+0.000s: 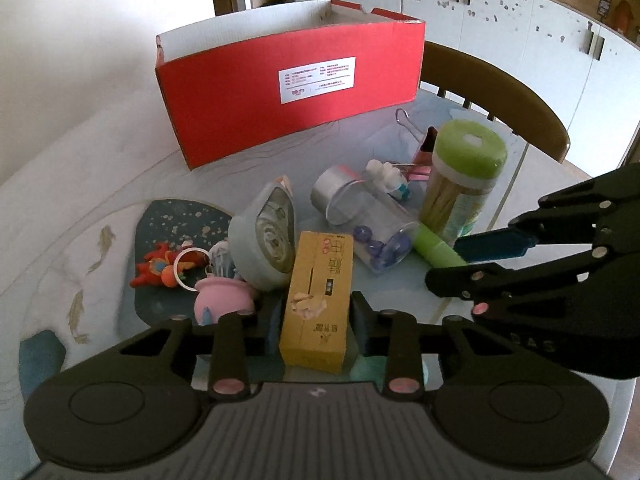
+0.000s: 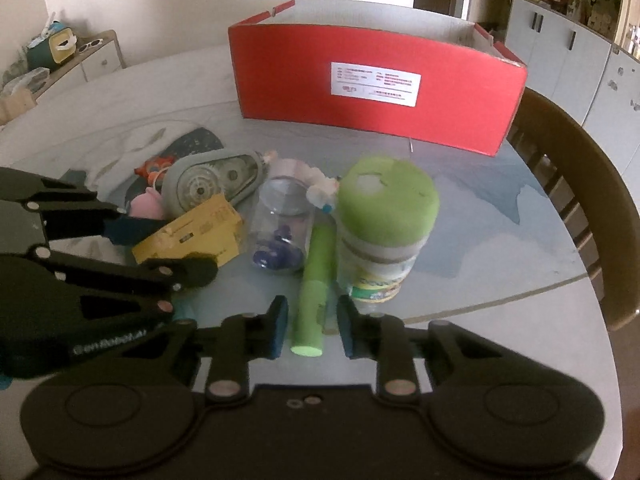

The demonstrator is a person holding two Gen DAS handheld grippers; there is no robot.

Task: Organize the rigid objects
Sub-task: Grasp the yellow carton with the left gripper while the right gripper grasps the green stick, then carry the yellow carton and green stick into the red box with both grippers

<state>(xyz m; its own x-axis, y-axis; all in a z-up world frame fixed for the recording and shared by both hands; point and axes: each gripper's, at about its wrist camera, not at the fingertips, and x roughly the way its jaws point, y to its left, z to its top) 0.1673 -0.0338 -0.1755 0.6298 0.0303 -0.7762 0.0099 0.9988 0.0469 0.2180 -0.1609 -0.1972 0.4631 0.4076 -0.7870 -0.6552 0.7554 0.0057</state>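
Red cardboard box (image 1: pixel 288 92), upper centre of frame, open top; white label (image 1: pixel 317 79) on its front, print too small to read. Yellow carton (image 1: pixel 318 300) carries red and dark Chinese characters; left tongs (image 1: pixel 316 320) pinch its near end, lower centre. Clear jar (image 1: pixel 368 220) on its side holds blue-purple pieces. Green-lidded jar (image 2: pixel 384 232) stands upright, pale sticks inside, label unreadable. Right tongs (image 2: pixel 313 330) flank a green tube (image 2: pixel 316 280) lying on the surface (image 2: pixel 500 240); pad contact unclear.

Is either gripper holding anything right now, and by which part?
The left gripper pinches the yellow box across its long sides, at its near end. The right gripper brackets the green tube near its near end; pad contact cannot be told.
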